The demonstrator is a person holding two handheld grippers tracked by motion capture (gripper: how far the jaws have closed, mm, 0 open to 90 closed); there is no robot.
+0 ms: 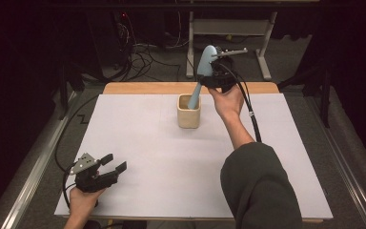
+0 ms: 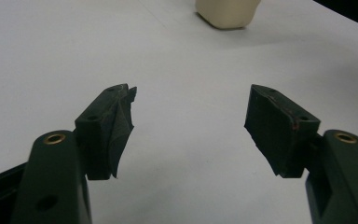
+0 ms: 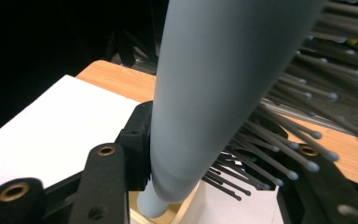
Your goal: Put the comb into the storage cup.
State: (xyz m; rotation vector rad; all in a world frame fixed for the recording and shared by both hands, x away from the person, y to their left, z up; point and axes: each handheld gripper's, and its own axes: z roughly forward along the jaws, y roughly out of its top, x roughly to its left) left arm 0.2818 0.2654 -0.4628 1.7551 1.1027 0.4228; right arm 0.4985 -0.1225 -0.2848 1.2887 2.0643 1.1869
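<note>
Right fingers (image 3: 135,154) are clamped on the hairbrush (image 1: 205,64), gripping it at the lower part of the head, where the pale blue back narrows toward the handle. In the right gripper view I see one finger pressed flat against the blue back and the other buried in the bristles (image 3: 279,154), which are dark pins with small ball tips. Right gripper (image 1: 219,76) sits high at the far edge of the worktop (image 1: 171,157), just above and to the right of the cup (image 1: 189,112).

Brush is tilted, head up and leaning right, handle pointing down. Handle tip is inside the cup's mouth; I can't tell if it touches the bottom. Cup is cream, square with rounded corners, upright on the white sheet near the far middle. I see nothing else in it apart from the handle.

Left fingers (image 2: 109,128) are spread wide apart, nothing between them, bare white surface below. Left gripper (image 1: 97,172) is at the near left corner of the worktop, well apart from the cup, which I see at the top edge of the left gripper view.
</note>
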